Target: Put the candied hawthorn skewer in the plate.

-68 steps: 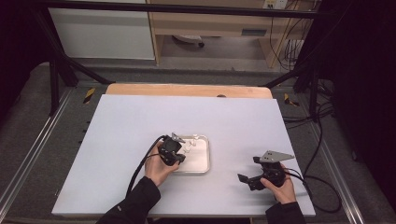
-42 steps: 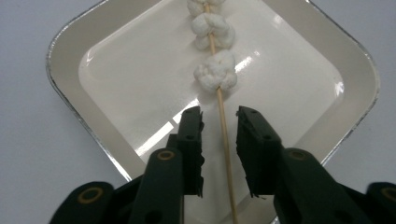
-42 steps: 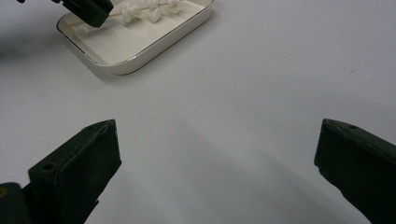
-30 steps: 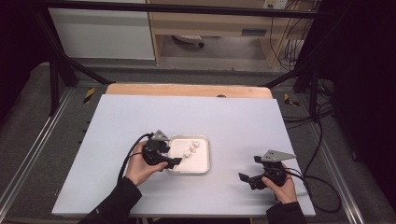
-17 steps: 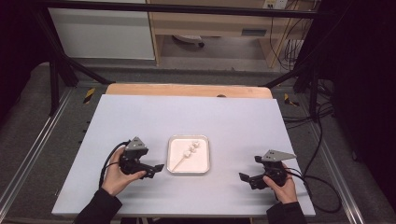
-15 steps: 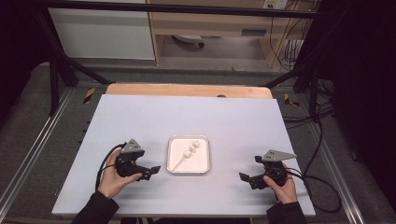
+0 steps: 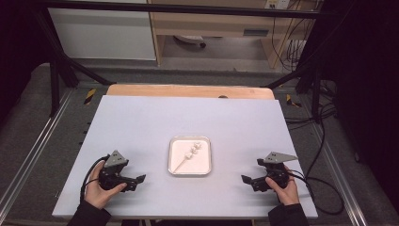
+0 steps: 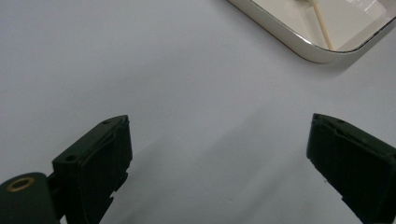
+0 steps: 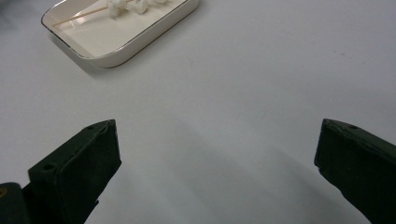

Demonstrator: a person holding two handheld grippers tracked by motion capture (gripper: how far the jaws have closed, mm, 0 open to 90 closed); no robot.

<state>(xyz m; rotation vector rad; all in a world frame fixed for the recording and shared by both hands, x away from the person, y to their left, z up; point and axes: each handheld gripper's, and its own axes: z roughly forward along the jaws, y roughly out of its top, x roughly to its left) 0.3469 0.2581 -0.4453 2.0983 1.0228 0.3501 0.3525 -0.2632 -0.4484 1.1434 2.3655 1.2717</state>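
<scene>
Skewer (image 7: 188,158) w/ white pieces lies in the small tray (image 7: 172,171) at desk (image 7: 141,117) centre, long axis running from its bare stick end at approx 7 o'clock to the loaded end at 1 o'clock. Left tongs (image 7: 139,179) sit at the tray's 8 o'clock, right tongs (image 7: 245,179) at its 4 o'clock; both spread wide, holding nothing, both apart from the tray. Bare stick end points toward the left side, so left tongs look nearer it & likely better placed for a grab
</scene>
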